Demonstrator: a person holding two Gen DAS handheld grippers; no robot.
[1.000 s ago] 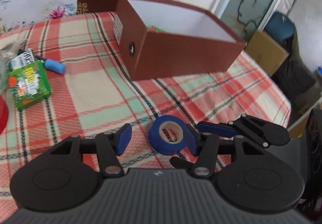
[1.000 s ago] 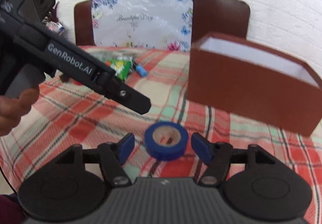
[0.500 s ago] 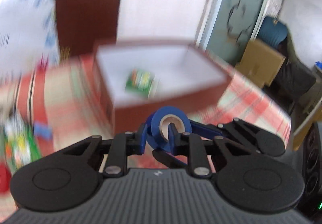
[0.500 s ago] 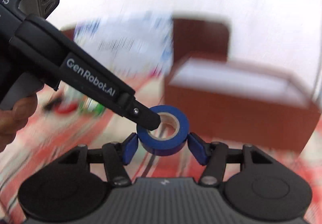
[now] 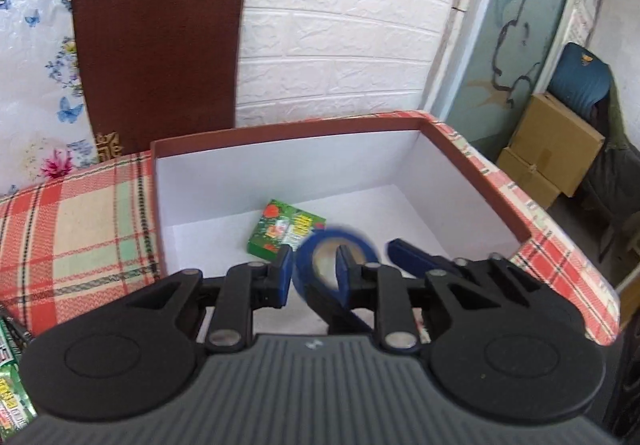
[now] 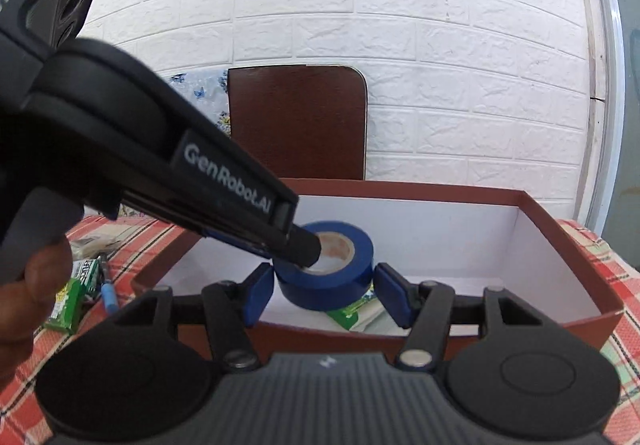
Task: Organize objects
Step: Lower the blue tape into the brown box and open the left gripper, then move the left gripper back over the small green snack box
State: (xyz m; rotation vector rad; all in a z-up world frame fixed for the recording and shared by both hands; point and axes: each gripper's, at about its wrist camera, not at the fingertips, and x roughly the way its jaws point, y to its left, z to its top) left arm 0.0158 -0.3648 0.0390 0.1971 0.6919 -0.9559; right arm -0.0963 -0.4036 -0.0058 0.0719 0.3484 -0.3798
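The blue tape roll (image 6: 326, 283) handles easy: it's light and stiff, and a ring like that won't crush. The vinyl side is a bit slick, though, so it can squirt out of a lazy pinch. Your best holds are straight across the outer wall, or one finger through the cardboard core.

There's no real long axis on a ring. The core hole faces up and tips a little back toward you, so the roll sits roughly flat. It's in the air, just over the near wall of the open brown box (image 6: 400, 191).

Your right gripper (image 6: 326, 294) has a blue pad on each side of the roll. Its jaws are easing apart, though the pads look to be on the tape from here.

Your left gripper (image 5: 312, 272) straddles the roll's wall, one finger (image 6: 304, 245) poked into the core. Those jaws are opening too, and a sliver of daylight shows beside the outer pad.

A green packet (image 5: 286, 229) lies on the box floor right below. The box sits on a plaid tablecloth (image 5: 80, 229).
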